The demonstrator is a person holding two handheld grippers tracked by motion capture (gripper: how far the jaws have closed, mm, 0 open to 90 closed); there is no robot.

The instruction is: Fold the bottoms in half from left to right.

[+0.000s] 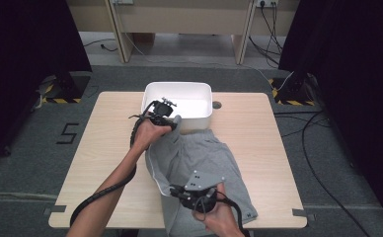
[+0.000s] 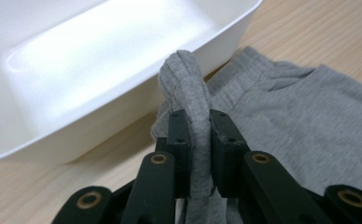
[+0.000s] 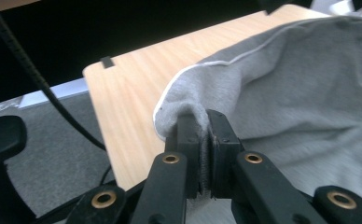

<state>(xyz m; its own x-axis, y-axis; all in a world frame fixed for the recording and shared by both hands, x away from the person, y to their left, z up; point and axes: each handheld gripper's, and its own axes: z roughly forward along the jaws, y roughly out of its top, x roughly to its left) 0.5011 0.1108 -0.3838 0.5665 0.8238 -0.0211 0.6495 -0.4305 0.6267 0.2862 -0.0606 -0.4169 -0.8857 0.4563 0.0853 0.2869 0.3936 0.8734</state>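
The grey knitted cotton shorts (image 1: 199, 163) lie spread over the near middle of the pale wooden counter (image 1: 105, 148), their waistband end reaching toward the white rectangular plastic tub (image 1: 199, 118) that stands at the far edge and their lower end hanging at the near edge. The left gripper (image 2: 200, 140) has its fingers (image 2: 181, 135) clamped on a bunched fold of the ribbed waistband, held up just beside the tub's near wall. The right gripper (image 3: 201, 140) has its fingers (image 3: 221, 140) pinched shut on a thin piece of the hemmed leg edge, near the counter's near edge.

The weakest point, I judge, is the right-hand hold: only a narrow bit of hem sits between the pads, so a pull on the cloth could draw it out and let that half drop. The left fold is thick and rounded and could roll out of the fingers if the cloth is tugged sideways. If the two hands separate unevenly, the fabric may stretch taut and slip from one side. Carried toward the tub, the slack cloth between the hands could snag on its rim or shove the light tub toward the far edge. Part of the shorts may also drape outside the wall rather than in.
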